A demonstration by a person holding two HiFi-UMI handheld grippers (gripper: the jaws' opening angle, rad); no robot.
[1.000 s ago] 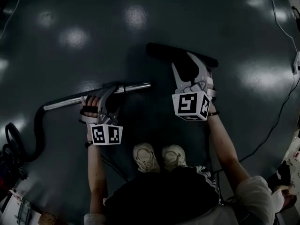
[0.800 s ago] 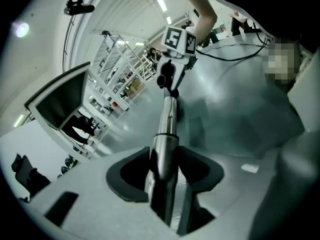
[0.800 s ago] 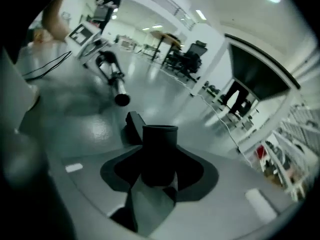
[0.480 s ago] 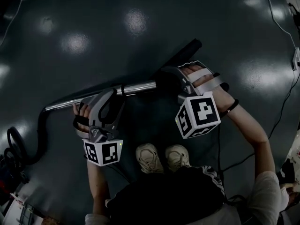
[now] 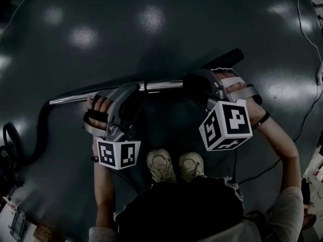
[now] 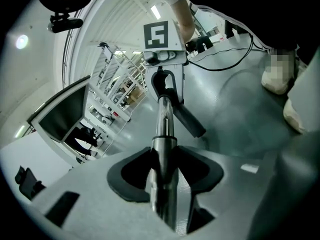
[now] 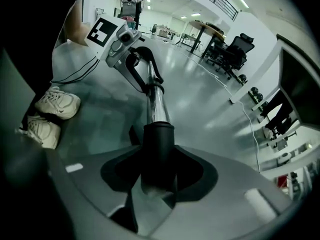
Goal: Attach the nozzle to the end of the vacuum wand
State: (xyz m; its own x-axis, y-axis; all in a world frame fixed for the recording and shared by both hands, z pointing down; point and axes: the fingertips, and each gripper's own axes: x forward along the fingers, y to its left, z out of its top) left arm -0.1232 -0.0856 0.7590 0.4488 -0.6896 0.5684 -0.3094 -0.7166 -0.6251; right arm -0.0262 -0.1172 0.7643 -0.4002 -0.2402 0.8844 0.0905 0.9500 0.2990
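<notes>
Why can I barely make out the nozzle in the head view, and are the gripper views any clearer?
Head view: underexposed; the black nozzle merges with the dark floor, which carries ceiling-light glare spots. Left gripper view: bright, fisheye-bent at the edges, vacuum wand crisp. Right gripper view: well lit, nozzle's mouth clearly outlined.

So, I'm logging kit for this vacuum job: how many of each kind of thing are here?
Vacuum wand: 1
Nozzle: 1
Hose: 1
Hand-held gripper: 2. The left hand-held gripper has the wand between its jaws and the right hand-held gripper has the nozzle; both pairs of jaws have just been closing.
Shoe: 2
Total: 7
</notes>
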